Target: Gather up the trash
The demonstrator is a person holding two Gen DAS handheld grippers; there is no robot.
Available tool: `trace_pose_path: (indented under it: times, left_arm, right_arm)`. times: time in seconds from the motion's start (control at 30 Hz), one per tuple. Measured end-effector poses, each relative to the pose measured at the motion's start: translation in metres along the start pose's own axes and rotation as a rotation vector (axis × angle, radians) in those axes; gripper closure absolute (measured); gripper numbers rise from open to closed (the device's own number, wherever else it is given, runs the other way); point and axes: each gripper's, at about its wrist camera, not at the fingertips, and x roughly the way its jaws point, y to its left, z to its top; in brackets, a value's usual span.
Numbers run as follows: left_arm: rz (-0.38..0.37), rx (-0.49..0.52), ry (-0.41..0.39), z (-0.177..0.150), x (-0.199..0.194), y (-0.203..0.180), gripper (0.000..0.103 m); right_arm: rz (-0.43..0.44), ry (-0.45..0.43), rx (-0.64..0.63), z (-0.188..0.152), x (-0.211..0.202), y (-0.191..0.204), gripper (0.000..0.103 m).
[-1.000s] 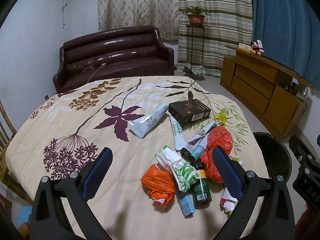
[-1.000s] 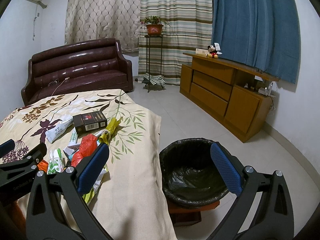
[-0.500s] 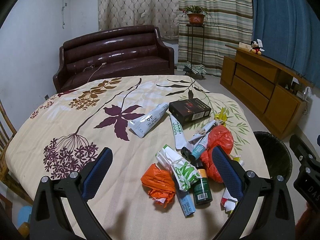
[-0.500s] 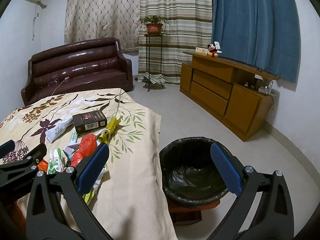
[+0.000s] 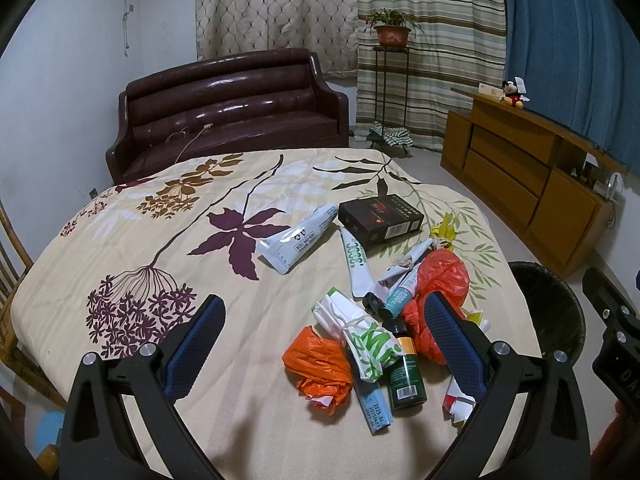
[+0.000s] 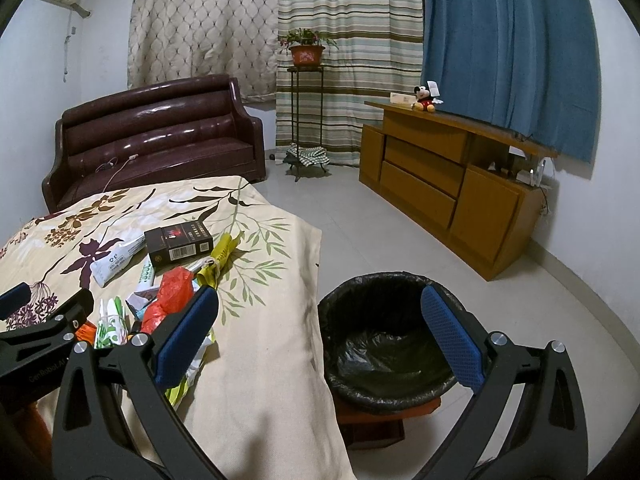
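Trash, a heap of crumpled orange plastic bags [image 5: 318, 364], tubes and a dark green bottle [image 5: 406, 374], lies on my floral-cloth counter [image 5: 132, 248] between my left tool's [image 5: 322, 338] spread fingers. One light blue tube [image 5: 374, 406] reads "2023" (rest illegible). My right tool [image 6: 320, 334] gapes above the black-lined bin [image 6: 384, 344].

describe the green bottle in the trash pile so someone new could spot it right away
On the floral tablecloth, the trash sits near the bin. The green bottle lies at the pile's near edge beside the orange bag, the only dark green cylinder, with a yellow band.
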Motion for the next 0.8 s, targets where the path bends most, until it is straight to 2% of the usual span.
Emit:
trace_pose_path:
  times: [0.3,0.63,0.8]
  left_arm:
    - [0.002,-0.001,0.004,-0.003,0.003,0.002,0.006]
    - [0.019,-0.001,0.047,-0.012,0.015,0.020,0.006]
    - [0.013,0.003,0.079,-0.014,0.020,0.023,0.007]
  right_arm:
    - [-0.002,0.002,0.001,0.000,0.000,-0.001,0.004]
    - [0.000,0.007,0.003,-0.001,0.000,-0.001,0.004]
    - [0.008,0.030,-0.009,-0.011,0.012,0.003,0.012]
